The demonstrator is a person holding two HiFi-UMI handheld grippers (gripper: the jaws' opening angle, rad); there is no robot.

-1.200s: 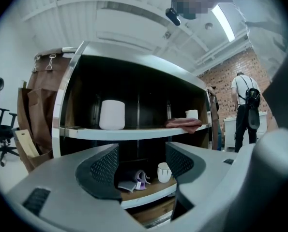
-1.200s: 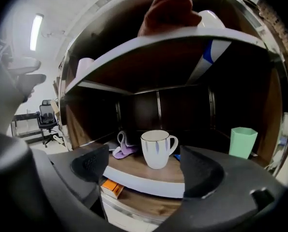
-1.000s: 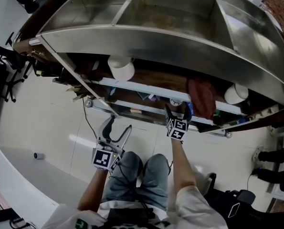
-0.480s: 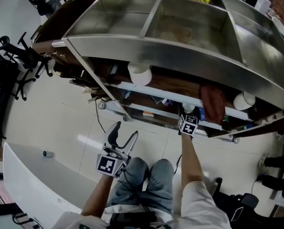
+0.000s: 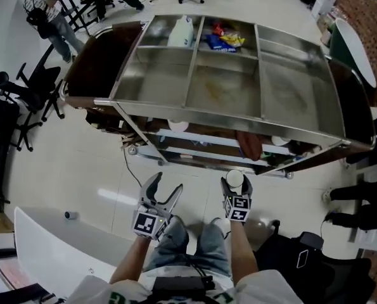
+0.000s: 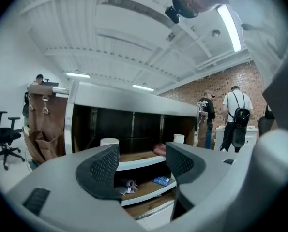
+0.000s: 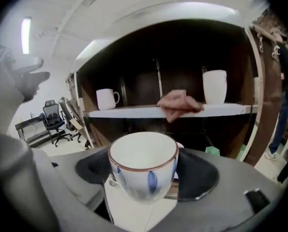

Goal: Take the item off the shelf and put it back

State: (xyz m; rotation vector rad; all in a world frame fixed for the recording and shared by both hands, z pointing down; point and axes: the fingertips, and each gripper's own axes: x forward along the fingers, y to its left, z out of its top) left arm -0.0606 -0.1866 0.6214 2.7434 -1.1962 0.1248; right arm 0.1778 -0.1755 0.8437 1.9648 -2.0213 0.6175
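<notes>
My right gripper point(image 5: 235, 183) is shut on a white cup point(image 5: 234, 178) and holds it in front of the metal shelf unit point(image 5: 226, 87), clear of the shelves. In the right gripper view the cup point(image 7: 144, 170) has a brown rim and blue leaf marks, and it sits upright between the dark pads point(image 7: 197, 175) of that gripper point(image 7: 144, 173). Beyond it a shelf board point(image 7: 134, 113) carries a white mug point(image 7: 106, 99), a reddish cloth point(image 7: 179, 105) and a white cup point(image 7: 214, 87). My left gripper point(image 5: 166, 183) stands open and holds nothing, lower left of the shelf; its jaws point(image 6: 141, 166) frame the shelves.
A white jug point(image 5: 182, 31) and coloured packets point(image 5: 223, 40) lie in the shelf's top tray. Office chairs point(image 5: 14, 103) stand at the left, and a white tabletop point(image 5: 42, 246) lies at the lower left. A black bag point(image 5: 302, 258) sits at the lower right. People point(image 6: 233, 115) stand by the brick wall.
The right gripper has come back out from under the shelf, now with the white cup in its jaws. The head view has drawn back, showing the whole shelf top. The left gripper stays open.
</notes>
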